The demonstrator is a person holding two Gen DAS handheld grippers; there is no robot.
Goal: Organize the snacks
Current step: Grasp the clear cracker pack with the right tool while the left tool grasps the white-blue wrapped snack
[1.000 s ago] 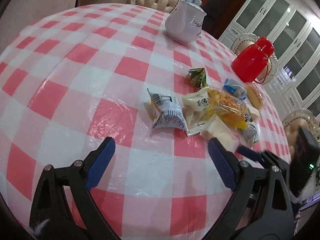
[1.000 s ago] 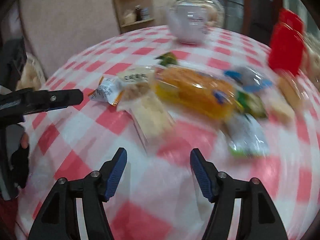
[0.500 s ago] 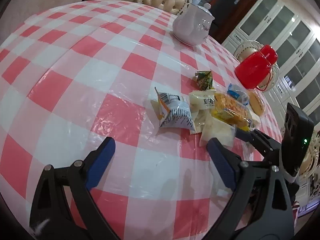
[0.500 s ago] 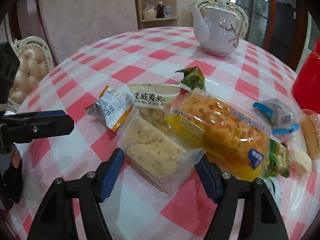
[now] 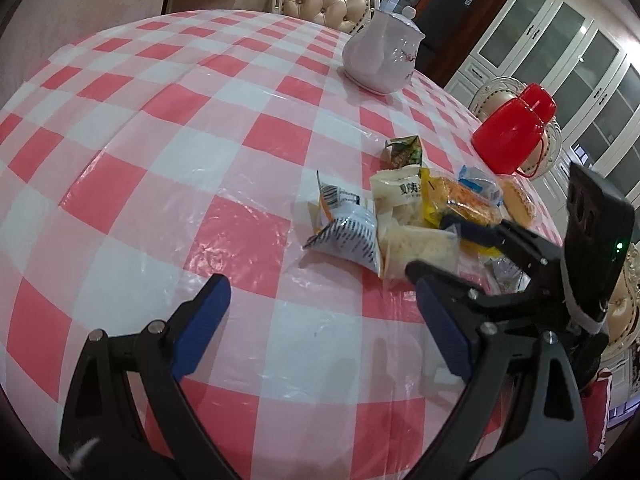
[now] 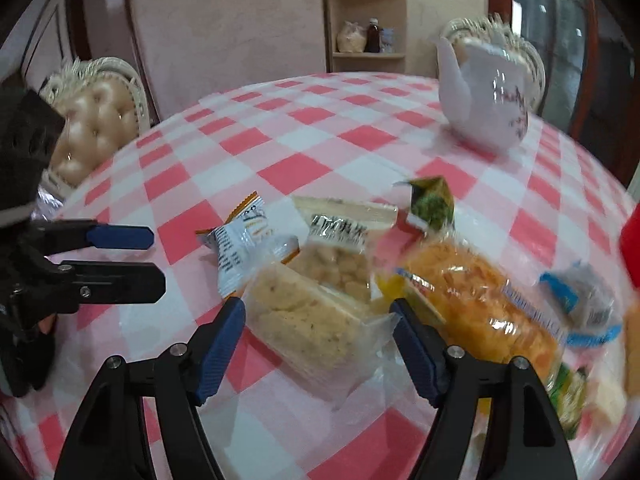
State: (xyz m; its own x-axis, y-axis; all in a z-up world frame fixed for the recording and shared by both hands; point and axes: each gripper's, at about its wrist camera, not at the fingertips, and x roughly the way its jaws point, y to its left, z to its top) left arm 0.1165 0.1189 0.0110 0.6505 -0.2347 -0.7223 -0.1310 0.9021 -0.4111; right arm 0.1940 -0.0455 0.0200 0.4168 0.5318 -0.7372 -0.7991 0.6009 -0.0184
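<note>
Straddling the clear-wrapped pale cake (image 6: 308, 320), my right tongs (image 6: 318, 344) stand apart, one blue pad to each side of the packet, not pressing it that I can see.

Item, left tongs (image 5: 320, 332): spread wide over bare checked cloth (image 5: 168, 168), nothing between the pads; the snack heap lies ahead and to their right.

Item, heap: white striped sachet (image 6: 240, 248) ahead-left of my right tongs; printed cracker bag (image 6: 340, 248) just beyond the cake, overlapping it; long orange bread pack (image 6: 480, 304) touching my right-hand pad's outer side; green triangular packet (image 6: 432, 204) farther ahead.

Risks, as I judge them:
- Closing now may catch the loose wrapper edge only, so the cake slips out on lifting.
- The right-hand pad may drag the bread pack, since they crowd together.
- The cracker bag resting on the cake may be carried off or tipped.
- Hard squeezing would likely crumble a soft cake.

Views compared: the left camera shows the red flask (image 5: 512, 136) whole and my right tongs from the side; the right camera alone shows both pads flanking the cake, and the teapot (image 6: 484, 100) spout.
</note>
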